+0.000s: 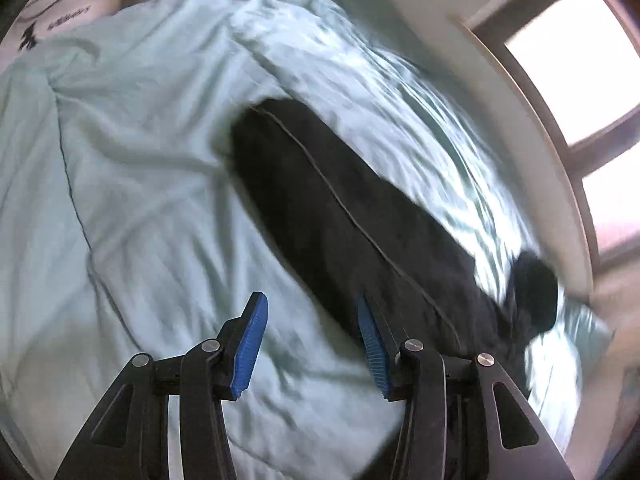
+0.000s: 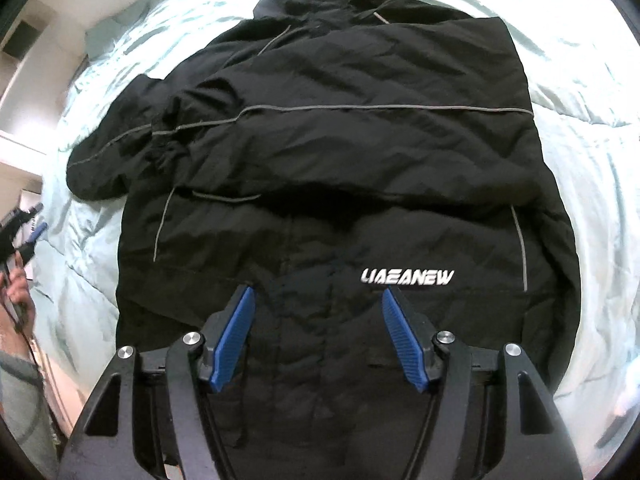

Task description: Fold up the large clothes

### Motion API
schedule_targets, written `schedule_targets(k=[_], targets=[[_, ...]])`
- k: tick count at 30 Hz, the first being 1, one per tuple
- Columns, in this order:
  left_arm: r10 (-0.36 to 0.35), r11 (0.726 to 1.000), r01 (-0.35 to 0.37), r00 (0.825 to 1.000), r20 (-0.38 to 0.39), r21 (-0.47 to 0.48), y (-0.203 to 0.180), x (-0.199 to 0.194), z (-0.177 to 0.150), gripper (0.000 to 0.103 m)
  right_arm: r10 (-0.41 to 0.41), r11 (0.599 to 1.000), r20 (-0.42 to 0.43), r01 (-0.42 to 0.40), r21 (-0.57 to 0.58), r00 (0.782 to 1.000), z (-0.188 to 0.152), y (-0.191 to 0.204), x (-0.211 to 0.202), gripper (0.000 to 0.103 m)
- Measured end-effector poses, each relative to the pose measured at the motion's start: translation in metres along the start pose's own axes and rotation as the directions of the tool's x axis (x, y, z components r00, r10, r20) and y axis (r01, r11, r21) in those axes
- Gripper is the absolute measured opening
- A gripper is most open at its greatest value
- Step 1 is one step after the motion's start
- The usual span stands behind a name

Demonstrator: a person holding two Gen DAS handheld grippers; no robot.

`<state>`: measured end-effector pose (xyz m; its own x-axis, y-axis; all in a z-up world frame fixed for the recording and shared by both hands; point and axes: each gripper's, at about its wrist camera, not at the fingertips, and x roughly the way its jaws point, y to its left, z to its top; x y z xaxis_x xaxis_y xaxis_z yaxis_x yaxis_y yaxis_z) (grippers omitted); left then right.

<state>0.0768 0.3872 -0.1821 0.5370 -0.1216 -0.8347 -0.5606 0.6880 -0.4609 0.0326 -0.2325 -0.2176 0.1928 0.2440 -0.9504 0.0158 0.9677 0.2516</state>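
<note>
A large black padded jacket [image 2: 340,152] with grey piping and a white logo lies spread on a pale green quilt [image 2: 592,152]. One sleeve is folded across its chest; the other sleeve [image 2: 108,160] sticks out to the left. My right gripper [image 2: 316,300] is open and empty above the jacket's lower hem. In the left wrist view the black sleeve [image 1: 328,200] runs diagonally over the quilt [image 1: 140,160]. My left gripper [image 1: 310,308] is open and empty, its right finger over the sleeve's edge. It also shows small in the right wrist view [image 2: 28,228].
The quilt covers a bed. A white wall and a window [image 1: 580,72] lie beyond the bed's far side in the left wrist view. A hand and sleeve of the person [image 2: 20,320] show at the left edge of the right wrist view.
</note>
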Motion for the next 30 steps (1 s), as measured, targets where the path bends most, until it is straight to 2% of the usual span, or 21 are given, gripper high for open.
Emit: schedule_targets(k=[4, 7, 10, 12, 14, 18, 20, 21, 22, 23, 26, 30], targets=[[-0.028, 0.998, 0.027, 0.999, -0.018, -0.059, 0.027, 0.031, 0.045, 0.048, -0.050, 0.999, -0.012, 0.050, 0.002, 0.999, -0.005, 0.003, -0.001, 0.070], [-0.037, 0.993, 0.032, 0.998, -0.044, -0.111, 0.038, 0.063, 0.066, 0.048, -0.082, 0.996, -0.025, 0.083, 0.033, 0.996, -0.004, -0.004, -0.001, 0.070], [-0.045, 0.984, 0.038, 0.998, -0.037, -0.175, 0.049, 0.088, 0.082, 0.048, -0.098, 0.993, -0.041, 0.101, 0.054, 0.994, 0.001, -0.010, 0.001, 0.070], [-0.018, 0.980, 0.012, 0.999, -0.027, -0.197, 0.055, 0.098, 0.092, 0.048, -0.115, 0.991, -0.046, 0.118, 0.055, 0.992, 0.005, -0.011, 0.001, 0.070], [-0.003, 0.978, -0.002, 1.000, -0.022, -0.210, 0.060, 0.106, 0.099, 0.048, -0.132, 0.990, -0.044, 0.134, 0.051, 0.990, 0.008, -0.008, 0.002, 0.070], [-0.021, 0.975, 0.013, 0.999, -0.034, -0.220, 0.067, 0.125, 0.113, 0.048, -0.142, 0.989, -0.058, 0.144, 0.031, 0.988, 0.009, 0.004, 0.011, 0.070], [-0.021, 0.979, 0.017, 1.000, -0.019, -0.203, 0.064, 0.128, 0.116, 0.048, -0.148, 0.989, -0.068, 0.150, 0.016, 0.987, 0.009, 0.009, 0.016, 0.070], [-0.017, 0.981, 0.015, 1.000, -0.008, -0.191, 0.061, 0.127, 0.117, 0.044, -0.149, 0.989, -0.075, 0.150, 0.008, 0.986, 0.008, 0.012, 0.019, 0.070], [-0.015, 0.986, 0.017, 1.000, 0.012, -0.167, 0.056, 0.124, 0.116, 0.022, -0.147, 0.989, -0.078, 0.148, 0.006, 0.986, 0.008, 0.013, 0.021, 0.070], [-0.011, 0.991, 0.014, 1.000, 0.027, -0.132, 0.049, 0.119, 0.115, 0.015, -0.145, 0.989, -0.082, 0.145, 0.002, 0.986, 0.007, 0.015, 0.022, 0.070], [-0.010, 0.999, 0.014, 0.996, 0.093, -0.041, 0.027, 0.095, 0.109, 0.011, -0.138, 0.990, -0.079, 0.139, 0.000, 0.987, 0.007, 0.016, 0.022, 0.070], [-0.093, 0.986, 0.069, 0.983, 0.159, 0.153, -0.030, 0.046, 0.088, 0.010, -0.127, 0.992, -0.060, 0.128, 0.014, 0.990, 0.009, 0.012, 0.017, 0.070]])
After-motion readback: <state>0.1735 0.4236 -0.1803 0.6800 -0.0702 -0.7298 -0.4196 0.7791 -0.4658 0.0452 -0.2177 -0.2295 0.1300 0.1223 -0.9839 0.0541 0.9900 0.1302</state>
